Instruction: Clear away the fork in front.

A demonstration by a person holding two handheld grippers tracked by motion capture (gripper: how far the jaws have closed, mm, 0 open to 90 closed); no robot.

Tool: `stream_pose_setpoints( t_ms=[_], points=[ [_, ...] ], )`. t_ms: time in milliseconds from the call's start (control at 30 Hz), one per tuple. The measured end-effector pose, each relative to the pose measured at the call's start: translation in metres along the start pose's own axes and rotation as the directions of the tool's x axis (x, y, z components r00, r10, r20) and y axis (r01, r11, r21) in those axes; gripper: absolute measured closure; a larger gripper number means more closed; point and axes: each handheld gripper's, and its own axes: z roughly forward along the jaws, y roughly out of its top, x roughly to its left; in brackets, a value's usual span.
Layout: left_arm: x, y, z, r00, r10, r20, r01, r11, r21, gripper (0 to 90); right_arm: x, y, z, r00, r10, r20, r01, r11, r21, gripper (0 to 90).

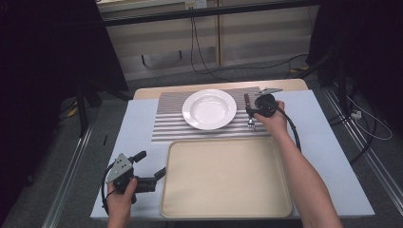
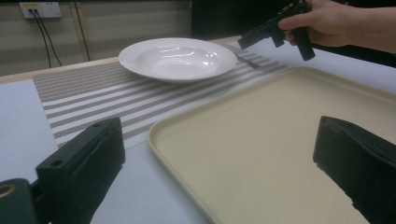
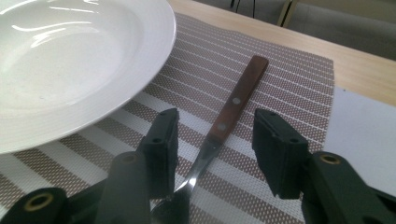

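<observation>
Right gripper (image 3: pixel 212 140) has its jaws on both sides of the fork (image 3: pixel 219 126), not squeezing it. That fork lies on the striped mat (image 1: pixel 166 123) beside the white plate (image 1: pixel 209 109) (brown handle pointing away). Left gripper (image 1: pixel 151 167) waits open by the tan tray (image 1: pixel 227 178). Around the table (image 1: pixel 328 156), the floor is grey.

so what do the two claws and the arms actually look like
Both are black handheld tools. The left claw has two blocky black jaws, a grey three-cornered plate on top and a black cable looping behind the hand. The right claw has matching black jaws with small screw holes and brass-coloured pivot rings, plus a black cable. Both forearms are bare, no sleeves.
</observation>
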Motion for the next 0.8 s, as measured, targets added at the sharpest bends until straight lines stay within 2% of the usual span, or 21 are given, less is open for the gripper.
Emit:
stream_pose_setpoints(
  t_ms=[67,167,333,367,467,500,600,700,800],
  points=[
    [0.0,0.0,0.001,0.9999,0.012,0.003,-0.012,0.9999,0.009,2.3,-0.002,0.0,0.007,0.9998,0.011,0.018,-0.011,1.0,0.014,54.4],
    [0.0,0.0,0.002,1.0,0.007,0.006,-0.007,0.9998,0.019,2.4,-0.005,-0.001,0.017,0.9986,0.054,-0.001,-0.054,0.998,0.024,58.6],
    [0.002,0.0,0.001,1.0,0.006,0.002,-0.006,0.9998,0.017,2.4,-0.004,-0.001,0.029,0.9993,0.031,0.023,-0.032,0.998,0.058,59.9],
    [0.002,-0.001,0.0,1.0,-0.001,0.001,0.001,0.9999,0.017,2.4,-0.004,-0.001,0.033,0.9985,0.048,0.027,-0.05,0.997,0.064,63.2],
    [0.003,-0.002,-0.001,1.0,0.001,-0.002,0.0,0.9998,0.019,2.4,-0.004,-0.002,0.037,0.998,0.058,0.026,-0.06,0.995,0.078,70.9],
    [0.003,-0.002,-0.002,1.0,0.0,-0.002,0.0,0.9999,0.017,2.4,-0.005,-0.002,0.037,0.9964,0.083,0.016,-0.084,0.994,0.076,71.7],
    [0.004,-0.002,-0.001,1.0,-0.007,0.003,0.006,0.9998,0.02,2.4,-0.008,-0.002,0.034,0.9949,0.101,-0.004,-0.1,0.991,0.09,78.1],
    [0.004,-0.002,-0.001,1.0,-0.007,0.005,0.007,0.9998,0.016,2.4,-0.01,-0.003,0.029,0.9956,0.092,-0.017,-0.09,0.989,0.116,78.1],
    [0.004,-0.001,-0.001,1.0,-0.01,0.001,0.01,0.9999,0.01,2.4,-0.012,-0.005,0.022,0.998,0.056,-0.028,-0.052,0.989,0.14,78.3]
  ],
)
